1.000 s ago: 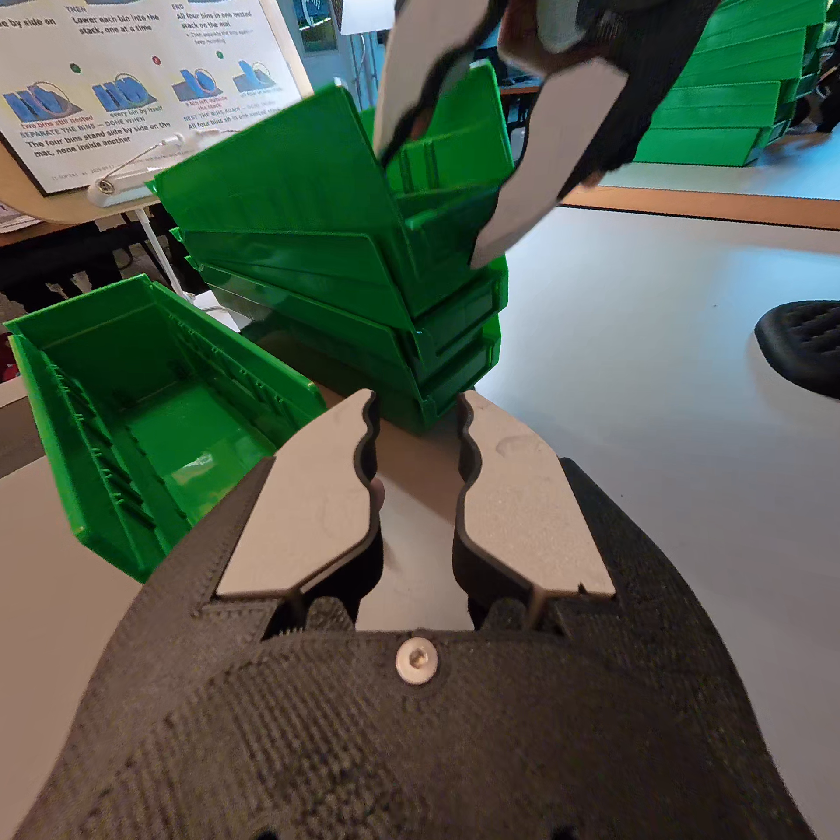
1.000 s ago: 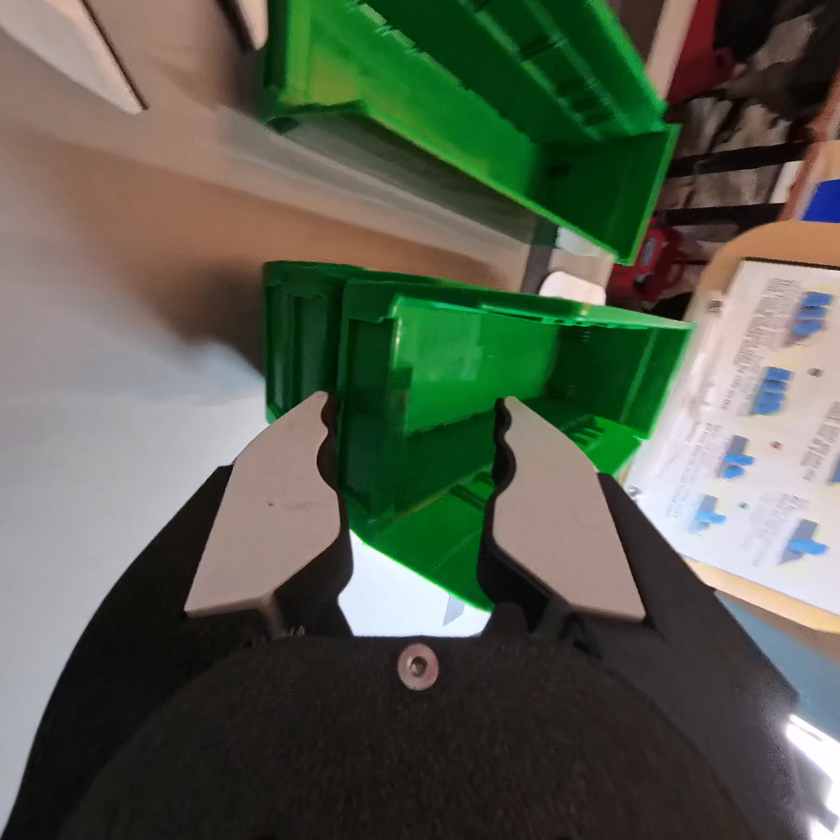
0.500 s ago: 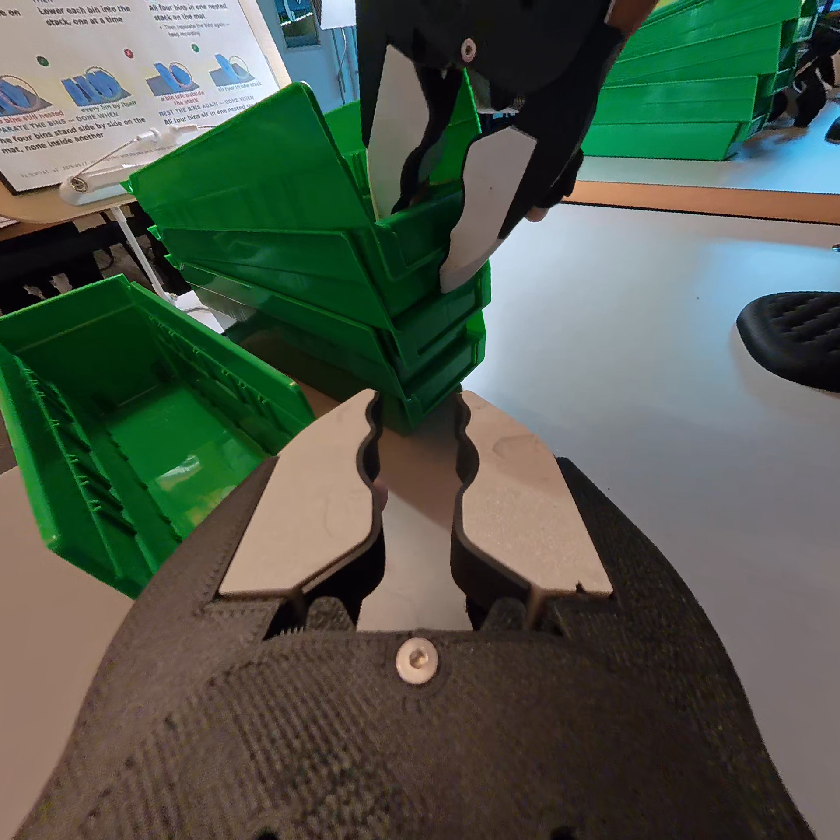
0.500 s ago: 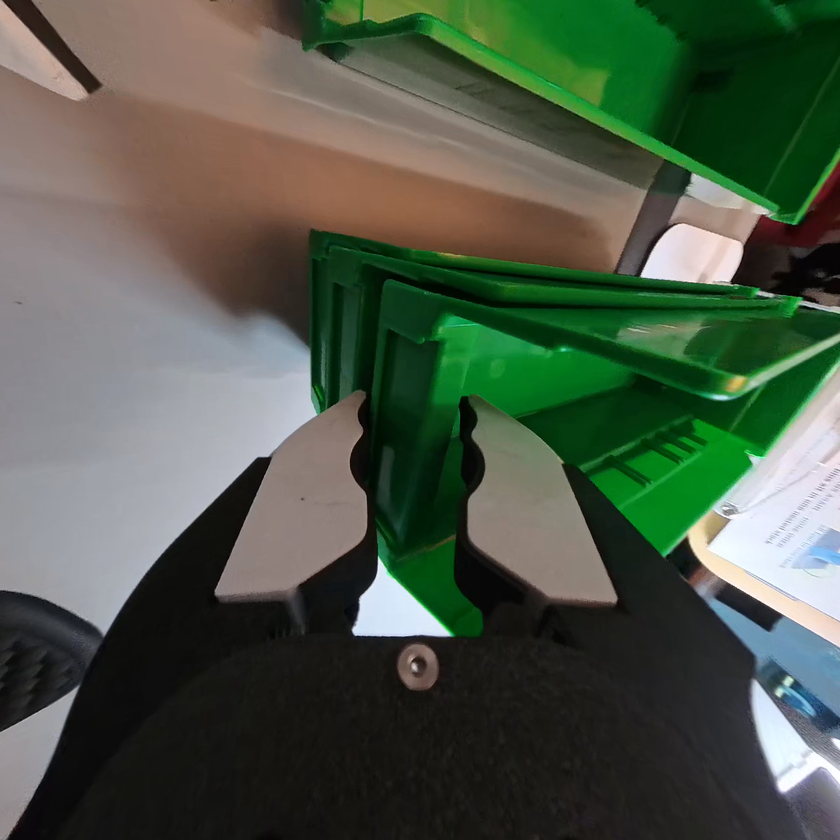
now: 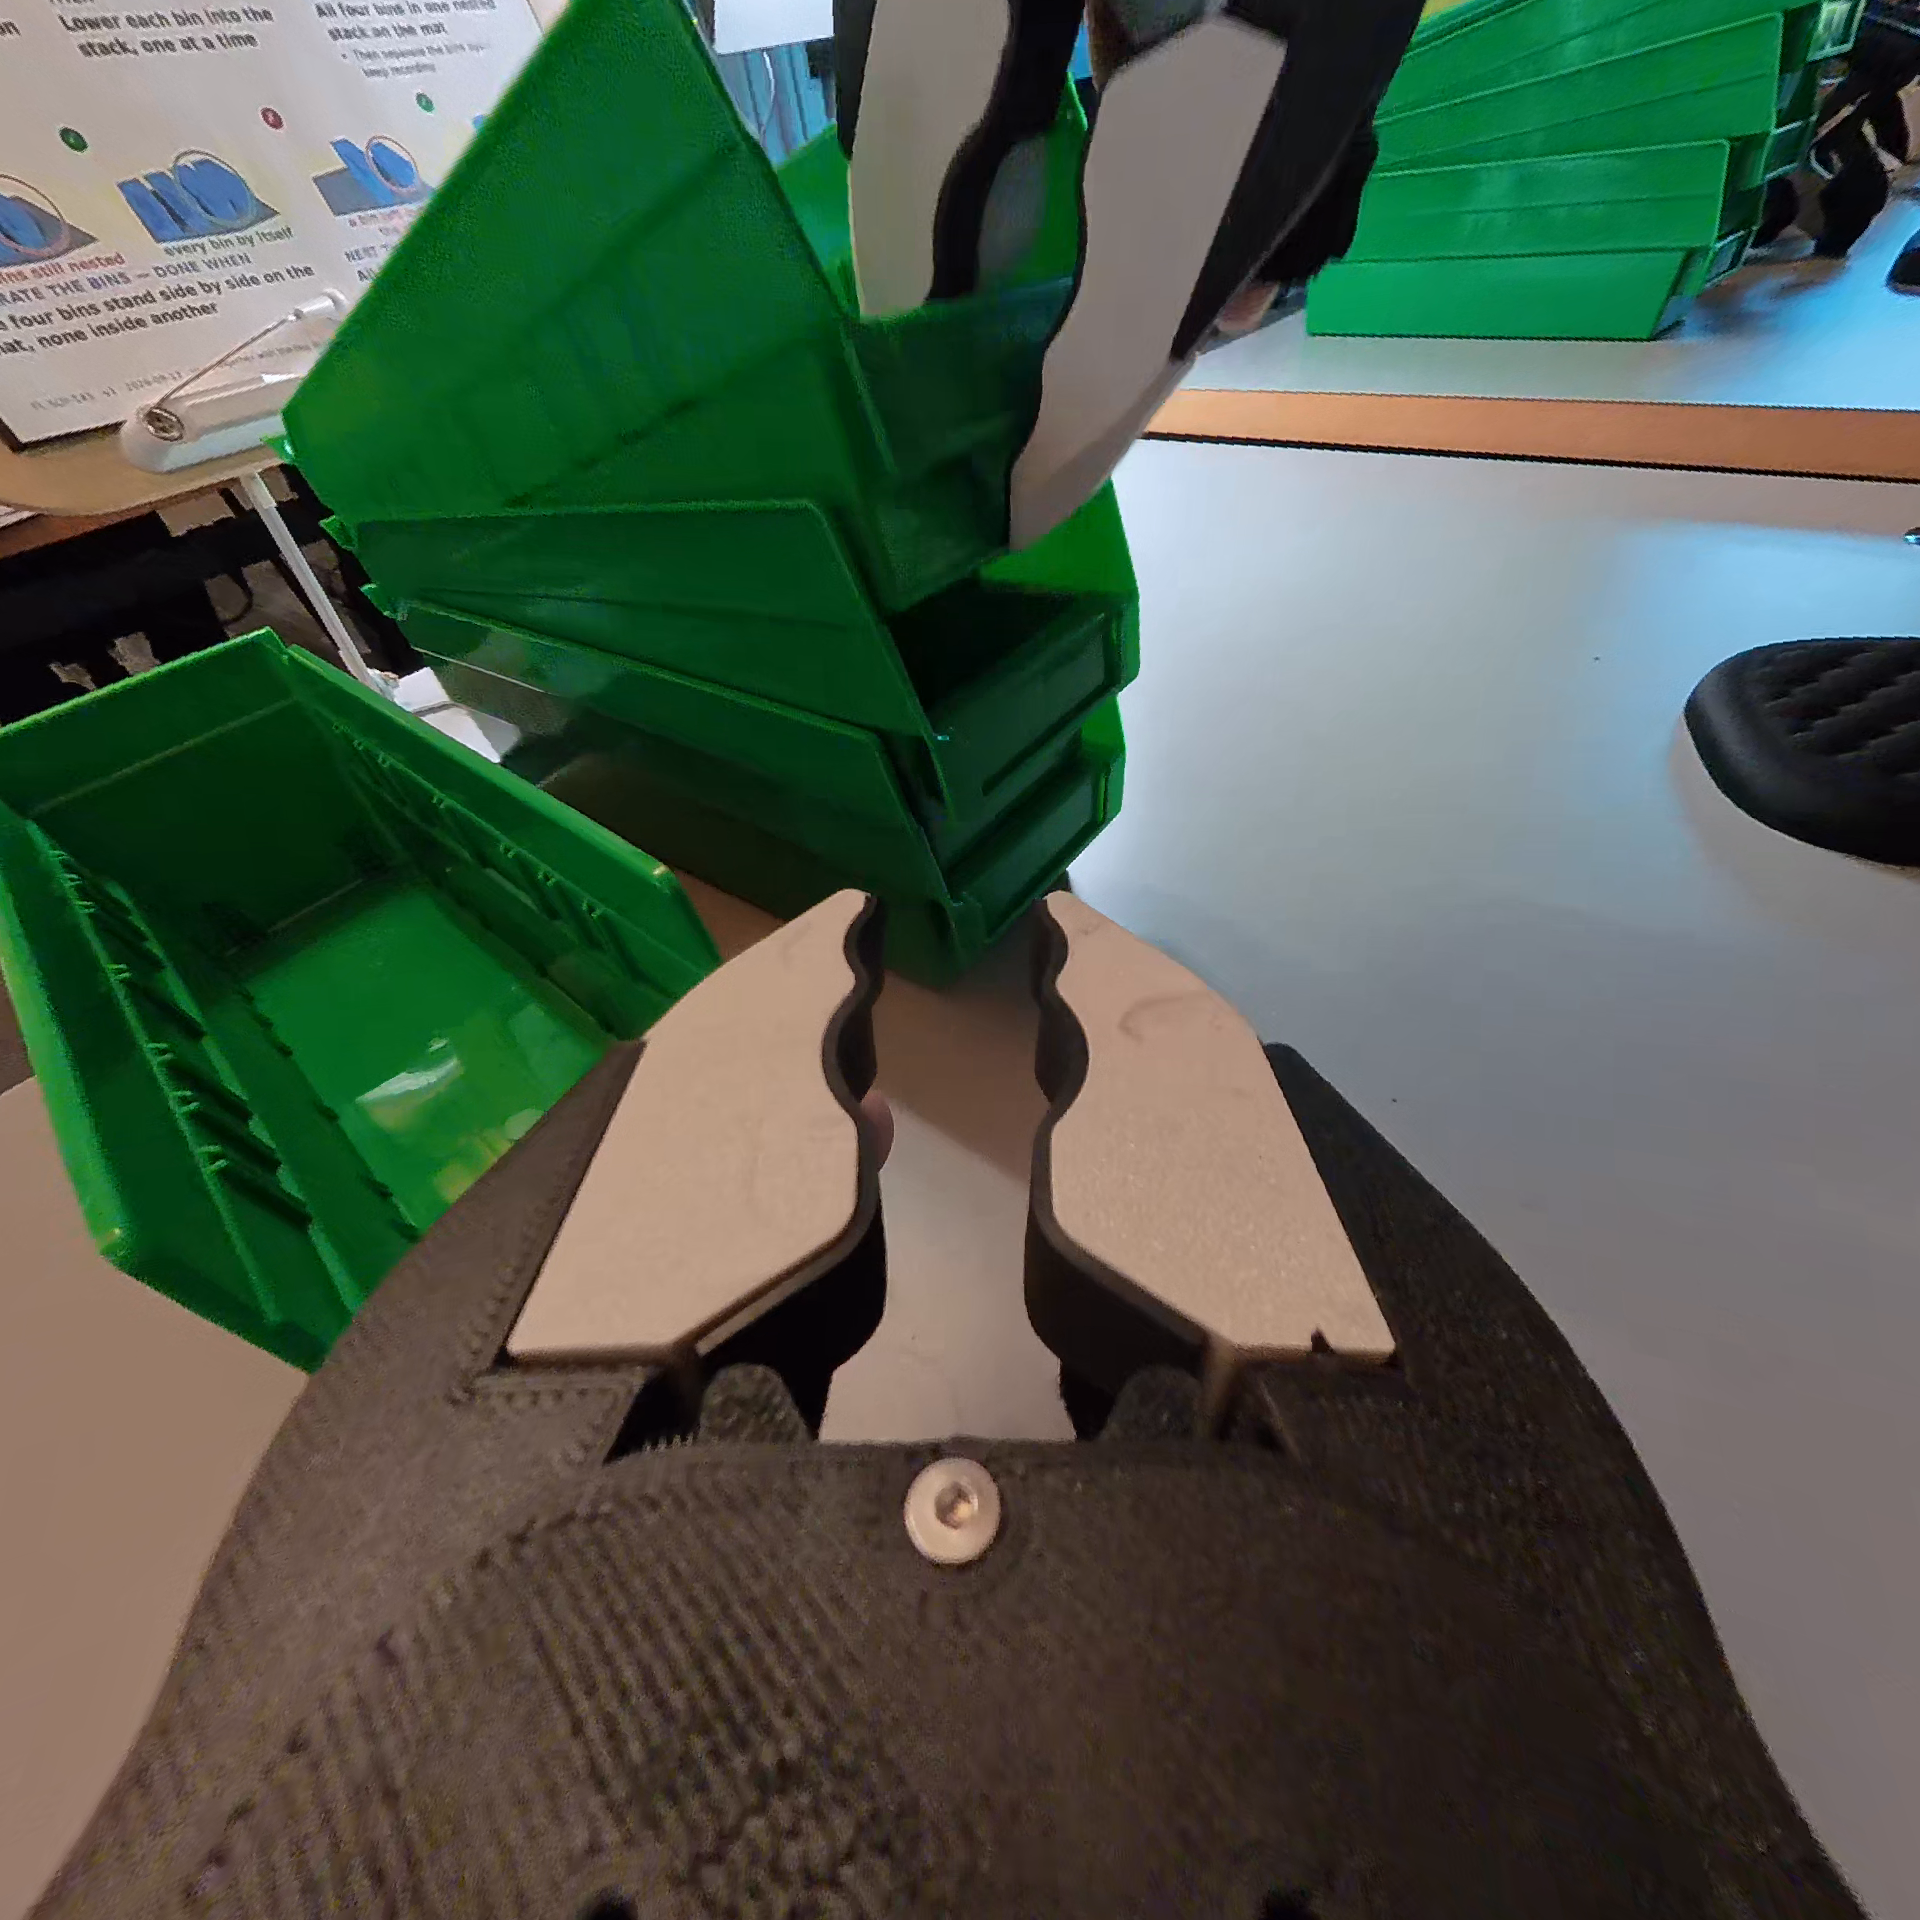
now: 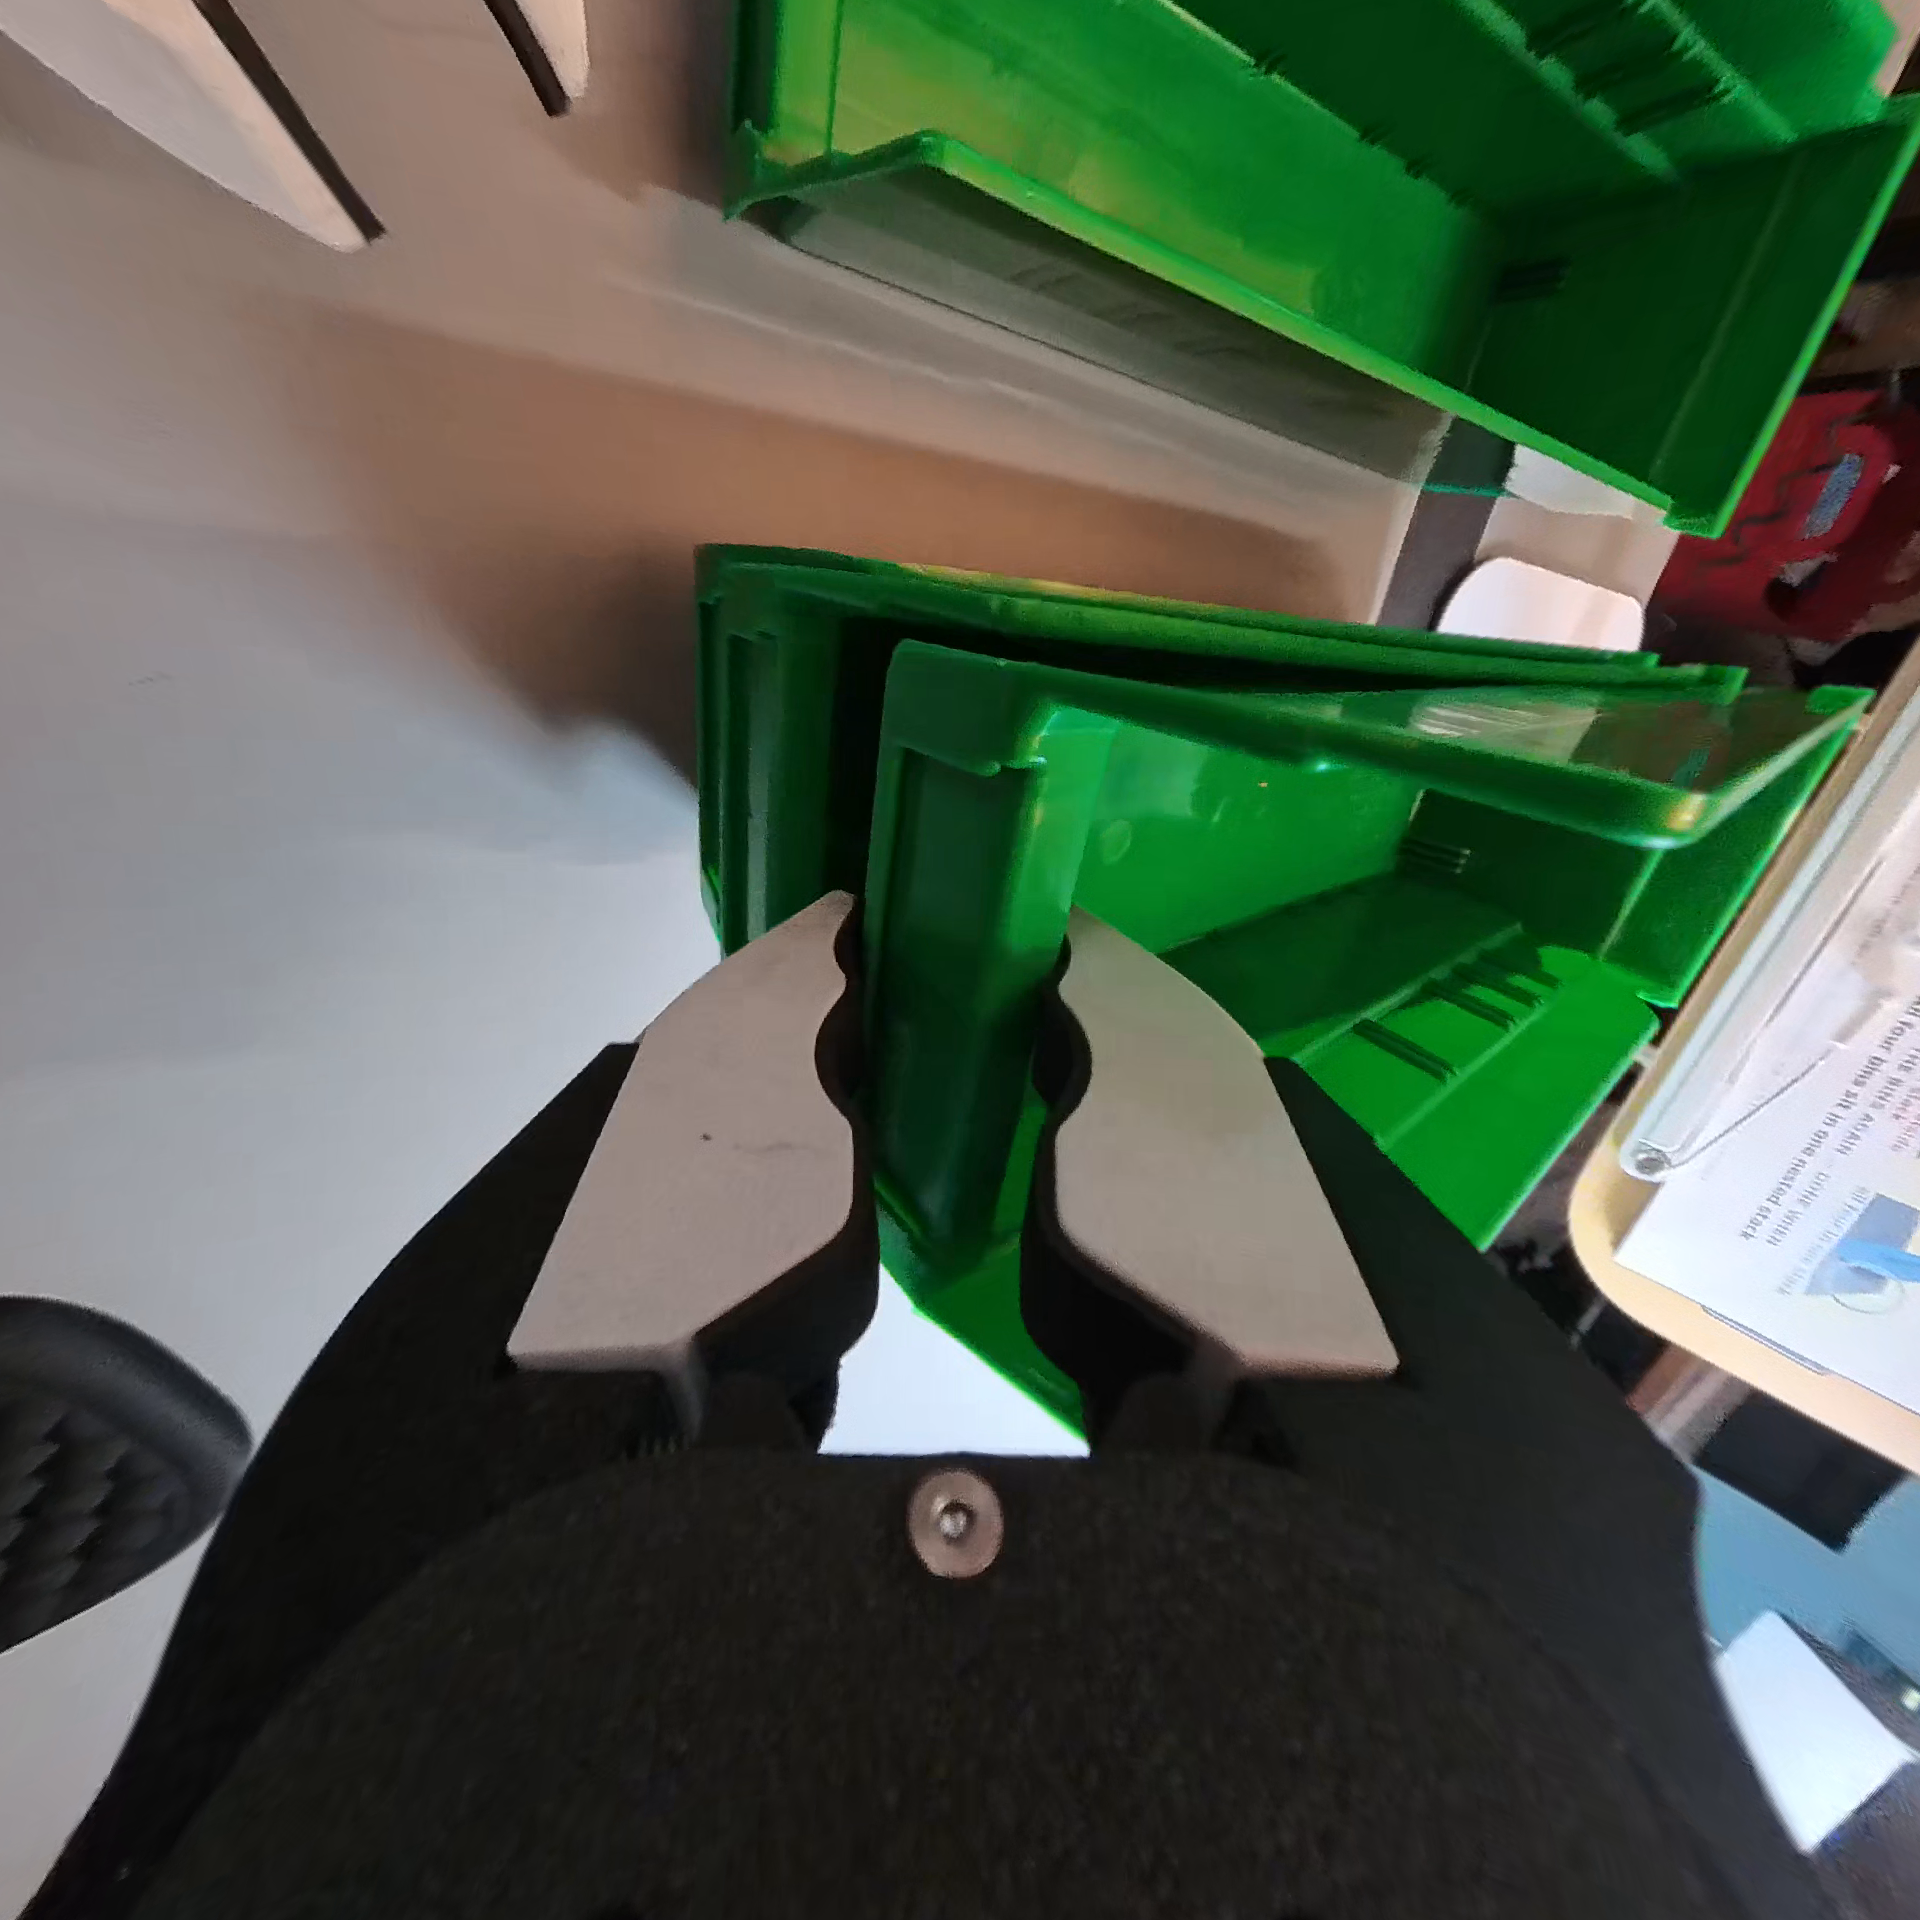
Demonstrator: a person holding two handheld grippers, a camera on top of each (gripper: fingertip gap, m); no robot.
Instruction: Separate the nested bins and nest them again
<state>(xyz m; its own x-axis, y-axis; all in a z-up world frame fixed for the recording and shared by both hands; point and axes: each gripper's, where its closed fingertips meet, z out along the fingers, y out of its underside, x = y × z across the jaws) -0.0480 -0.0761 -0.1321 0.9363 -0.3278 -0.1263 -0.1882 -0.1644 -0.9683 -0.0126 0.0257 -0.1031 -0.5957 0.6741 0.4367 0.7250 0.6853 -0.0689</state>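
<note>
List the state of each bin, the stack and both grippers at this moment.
top bin: front end tilted up, still partly in the stack
nested stack: on the table, under the top bin
single bin: alone, empty
right gripper: shut on the top bin's front wall
left gripper: open, holding nothing

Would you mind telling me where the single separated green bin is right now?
In the left wrist view, the separated bin sits open-side up at the left, beside the nested stack and left of the left gripper.

Nested bins [image 5: 727, 665] block ahead, single bin [image 5: 260, 987] crowds left, bare table [image 5: 1455, 935] open rightward
</note>
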